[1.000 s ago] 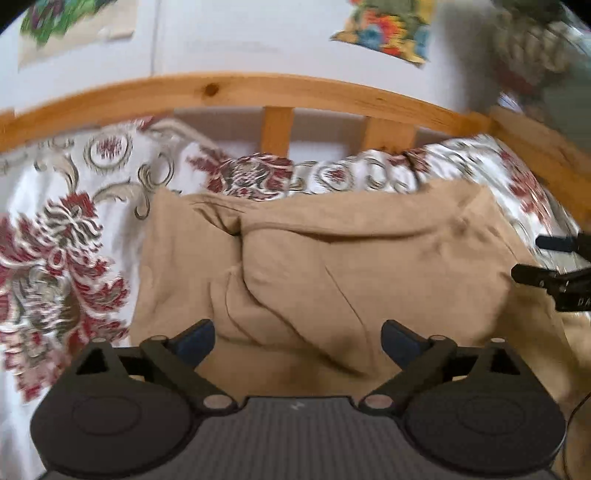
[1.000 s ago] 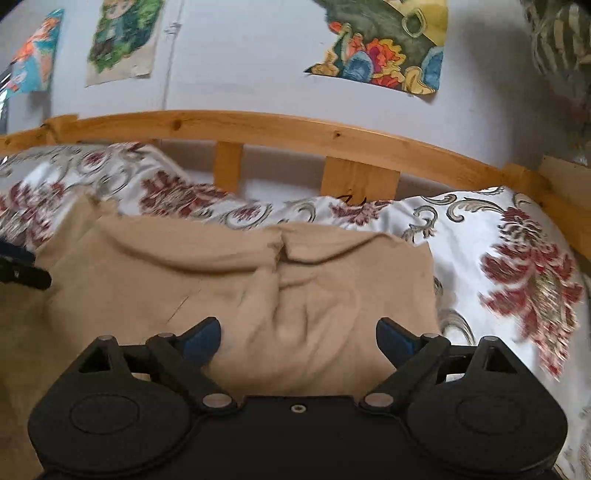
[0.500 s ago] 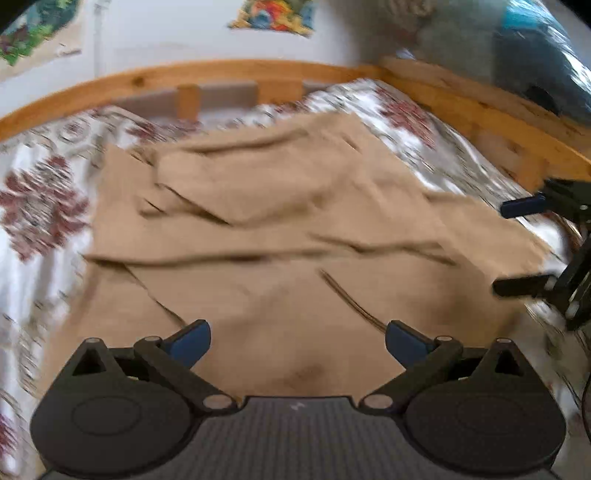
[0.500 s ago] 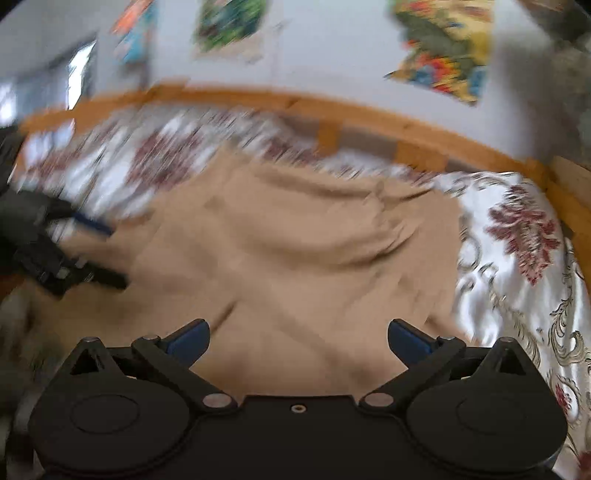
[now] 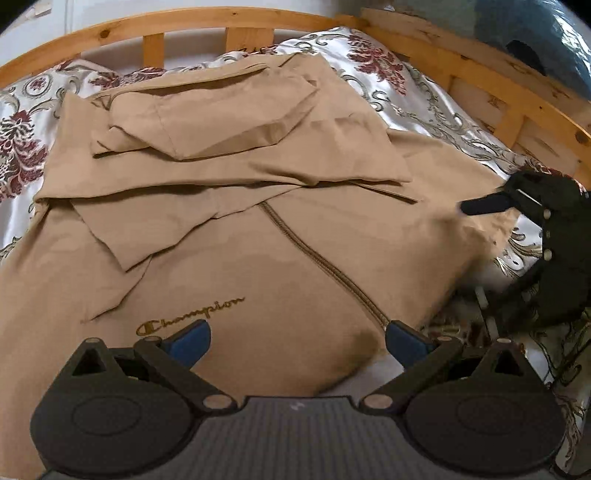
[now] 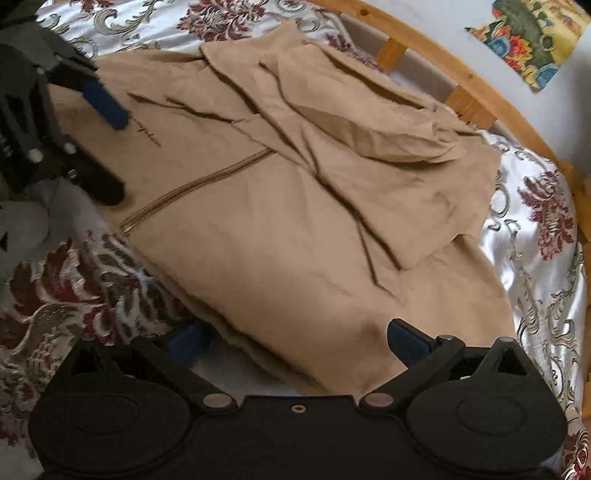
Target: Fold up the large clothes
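Observation:
A tan zip-up hoodie (image 5: 258, 229) with a gold chest logo lies flat on the bed, its sleeves and hood folded over the upper body. My left gripper (image 5: 297, 341) is open, its blue pads hovering over the hem beside the logo and zipper end. It also shows in the right wrist view as the left gripper (image 6: 110, 147), open at the hoodie's (image 6: 314, 221) left edge. My right gripper (image 6: 297, 343) has its jaws closing around the near hem corner, the pads apart from the cloth. From the left it appears as the right gripper (image 5: 491, 247) at the hoodie's right edge.
A floral satin bedsheet (image 5: 413, 96) covers the mattress around the hoodie. A curved wooden bed rail (image 5: 229, 18) borders the far and right sides. A colourful poster (image 6: 535, 40) hangs on the white wall. A bluish bundle (image 5: 535, 33) sits beyond the rail.
Both grippers have drawn back from the hood end to the hem, one at each side. More of the hoodie, with logo and zipper, now shows. The right jaws have narrowed slightly.

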